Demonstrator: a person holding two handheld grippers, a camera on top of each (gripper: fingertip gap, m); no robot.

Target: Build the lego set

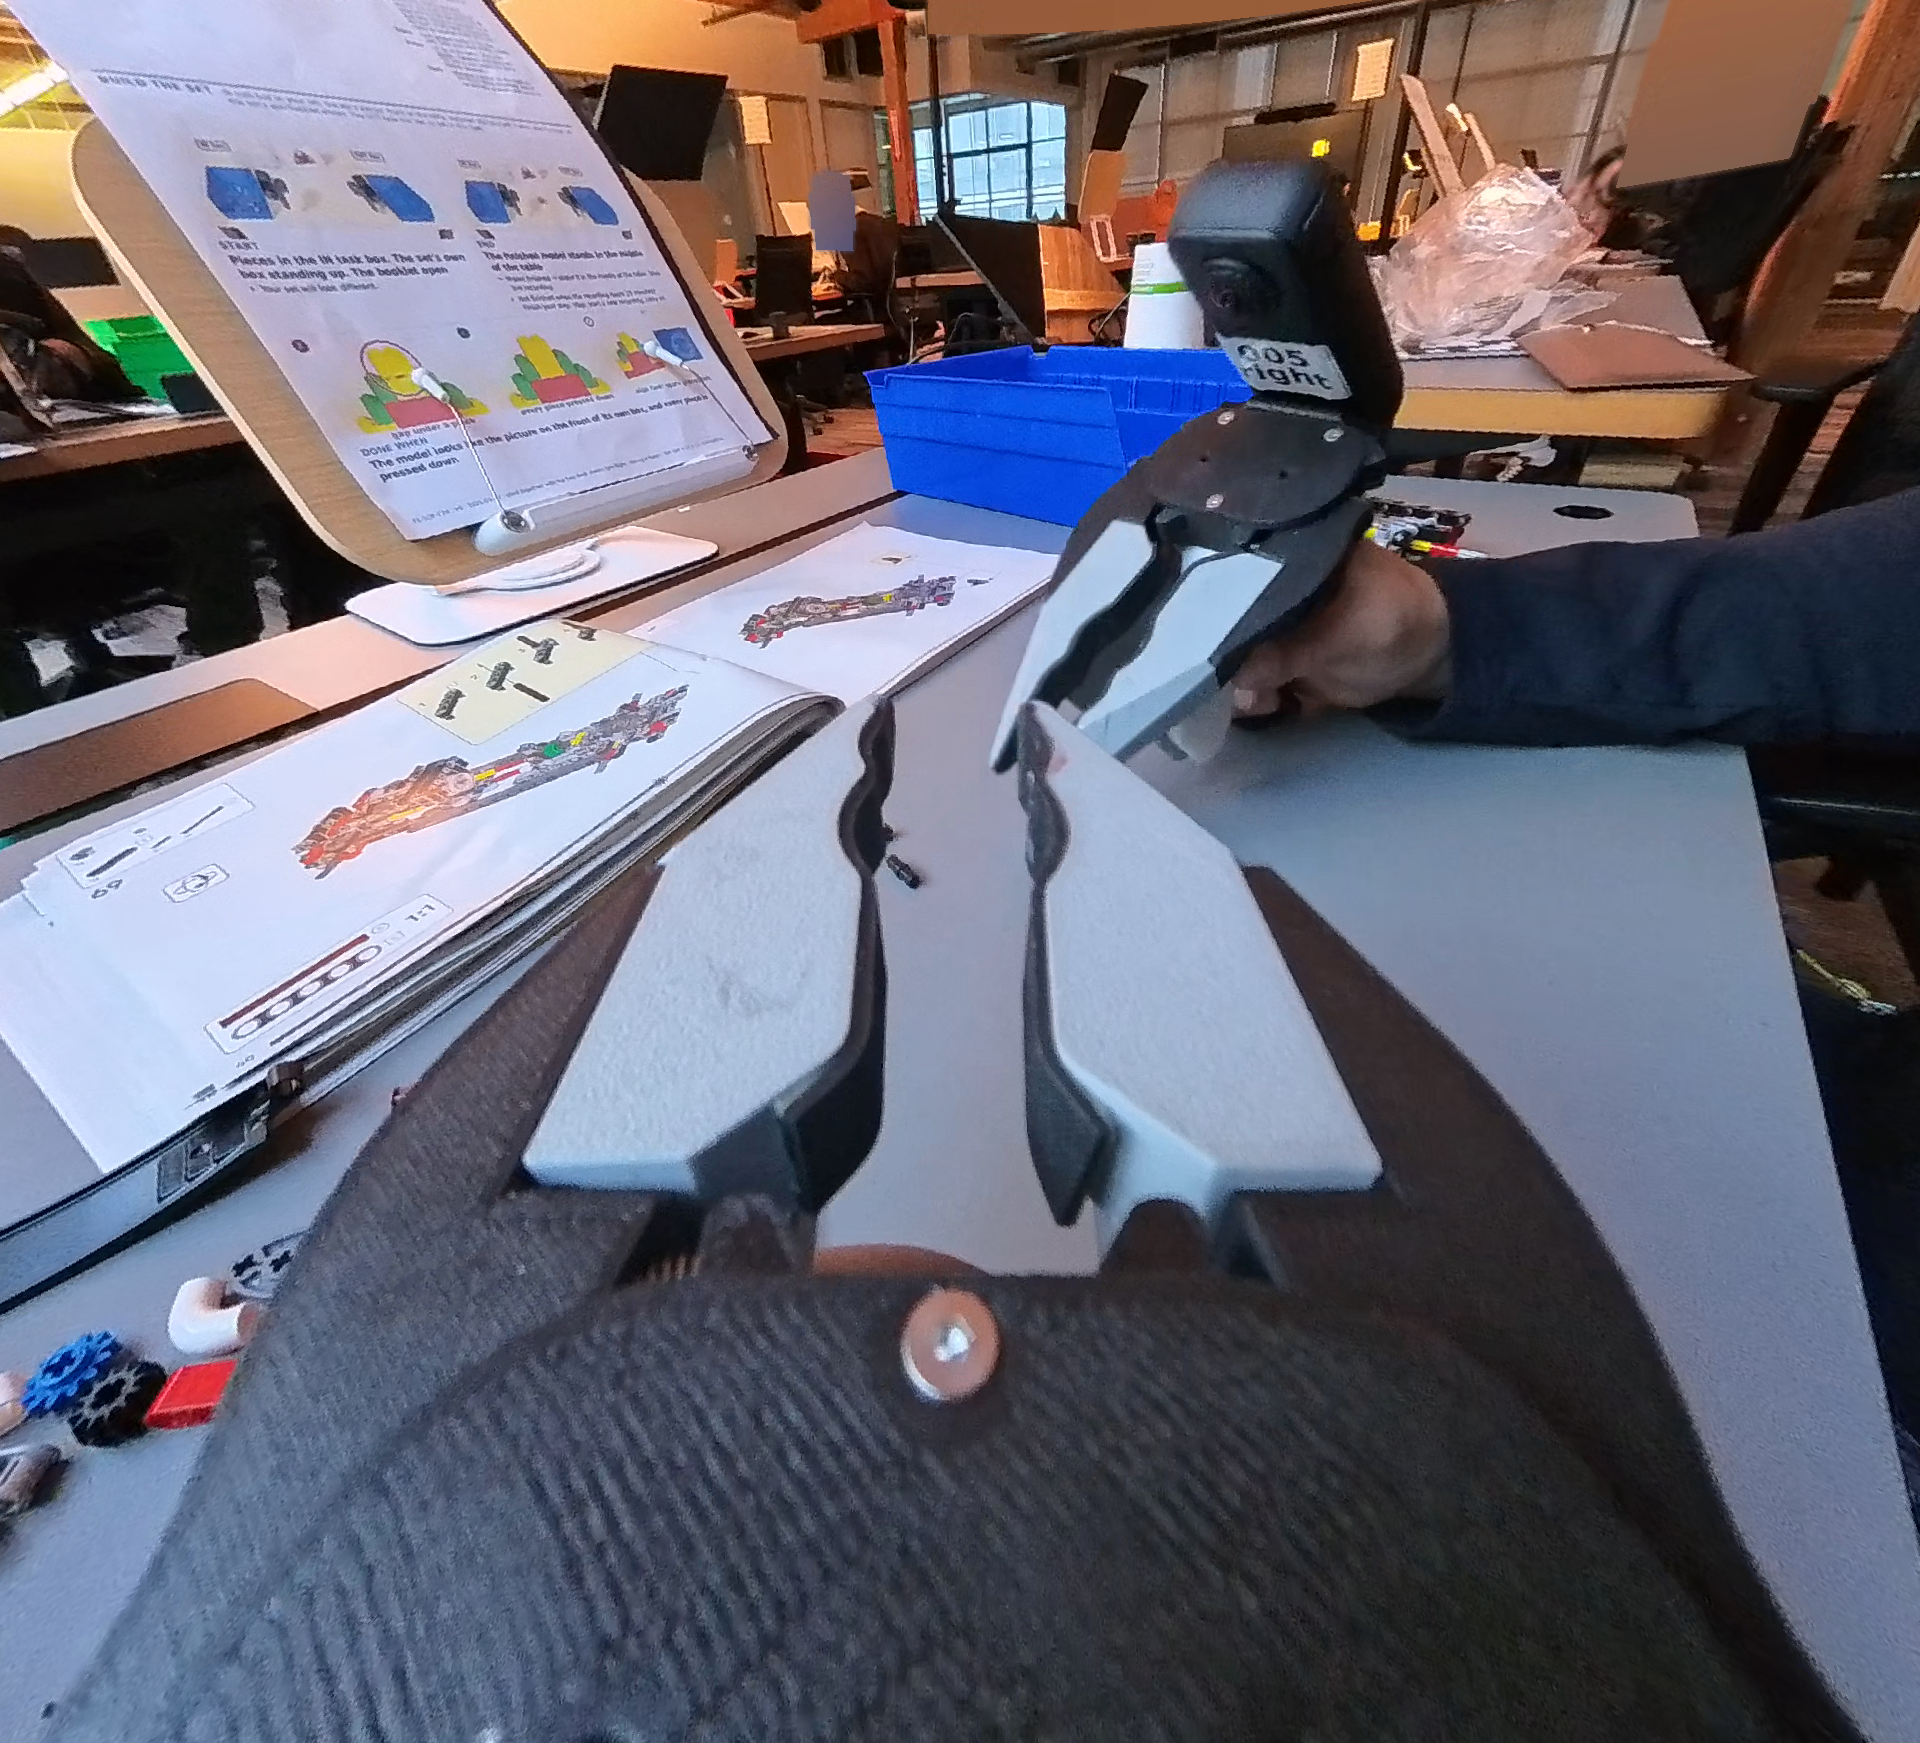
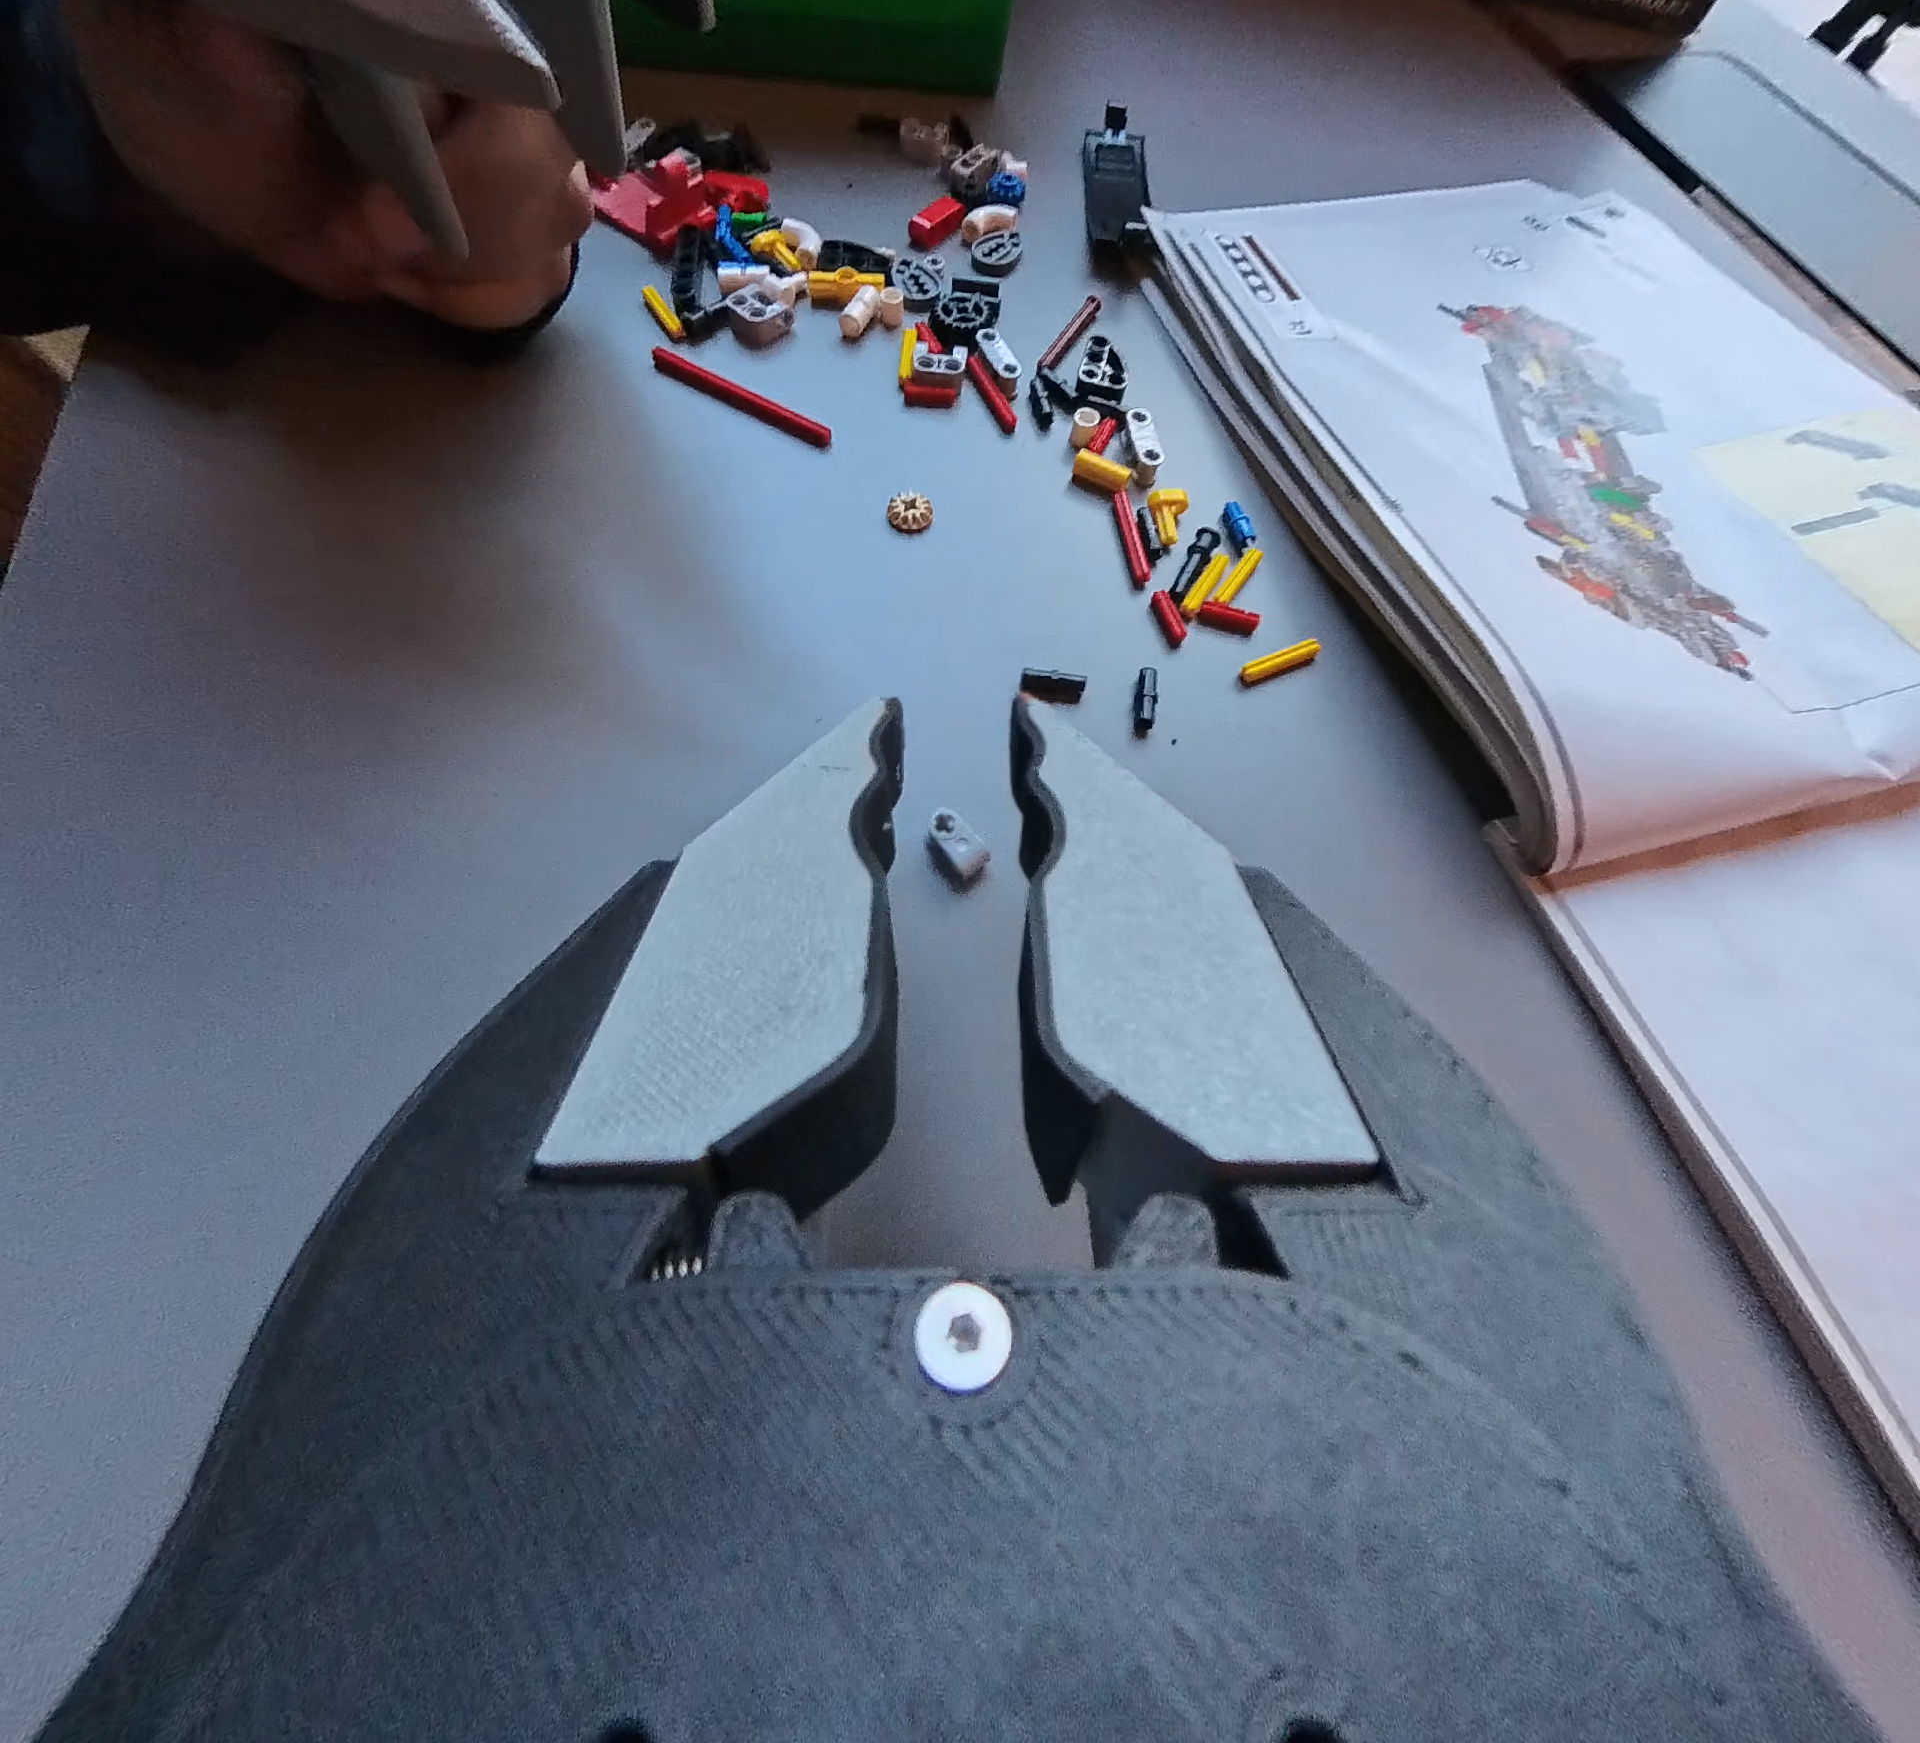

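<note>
- Up front in the left wrist view, the left gripper (image 1: 954,725) hangs over the grey table (image 1: 1455,914) with its jaws a modest way apart and nothing between the pads.
- A small black pin (image 1: 902,868) lies on the table in the gap, close to the left finger; I cannot tell whether it touches.
- At 9 o'clock lies the open instruction booklet (image 1: 416,820); at 1 o'clock the right gripper (image 1: 1023,743) tilts down, its fingers parted, held by a hand (image 1: 1351,633). A blue bin (image 1: 1018,426) stands at 12 o'clock.
- Next, the right wrist view: the right gripper (image 2: 956,717) is partly open, gripping nothing.
- A small grey connector (image 2: 958,843) lies on the table between the pads, clear of both.
- A black pin (image 2: 1052,684) lies just beyond the right fingertip; loose coloured pieces (image 2: 935,322) scatter toward 12 o'clock, the booklet (image 2: 1558,498) at 2 o'clock.
</note>
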